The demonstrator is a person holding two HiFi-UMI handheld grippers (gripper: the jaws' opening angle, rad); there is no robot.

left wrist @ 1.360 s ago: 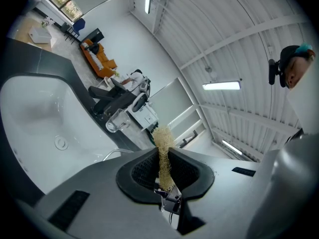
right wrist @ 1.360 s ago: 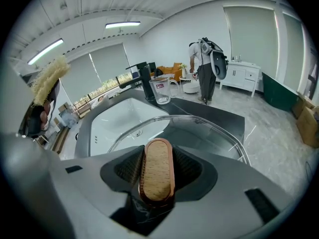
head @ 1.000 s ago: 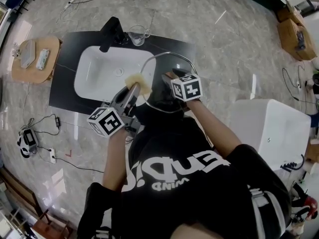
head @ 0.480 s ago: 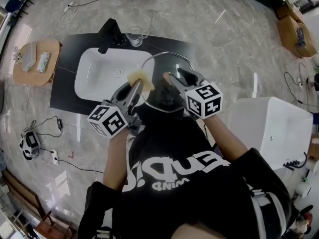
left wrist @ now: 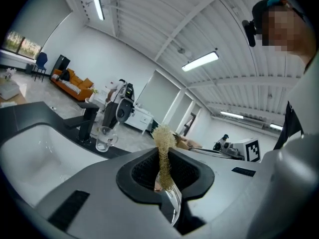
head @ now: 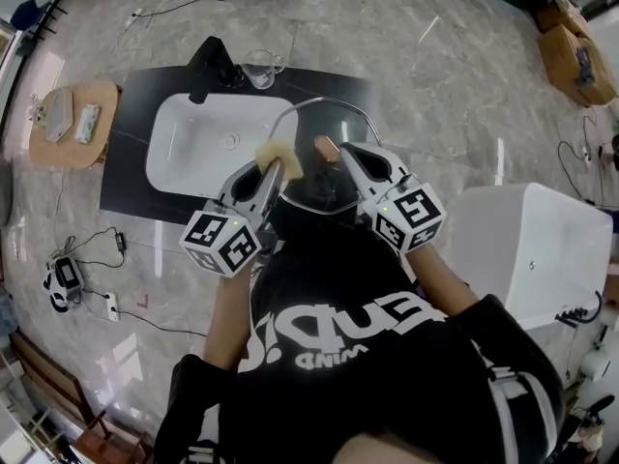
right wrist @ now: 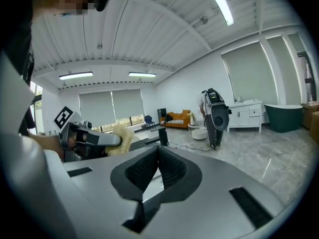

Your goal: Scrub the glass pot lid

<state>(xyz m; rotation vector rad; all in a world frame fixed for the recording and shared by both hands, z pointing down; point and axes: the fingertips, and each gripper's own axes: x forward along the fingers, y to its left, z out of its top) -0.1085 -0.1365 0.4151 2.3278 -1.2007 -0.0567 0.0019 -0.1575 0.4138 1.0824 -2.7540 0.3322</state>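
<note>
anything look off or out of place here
Nothing spilled or broken shows. The one askew thing is the glass lid, which seems to overlap the sink at its right rim rather than sit squarely on the counter. The left gripper pinches the scrub pad.

Head view looks steeply down; cameras on left tool [head: 274, 169] and right tool [head: 343, 150] see each other.

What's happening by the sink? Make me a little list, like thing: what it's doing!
glass pot lid: right of the white sink
left gripper: shut on a yellow scrubber, at the lid
right gripper: jaws together, nothing seen between them
glass cup: beside the faucet
</note>
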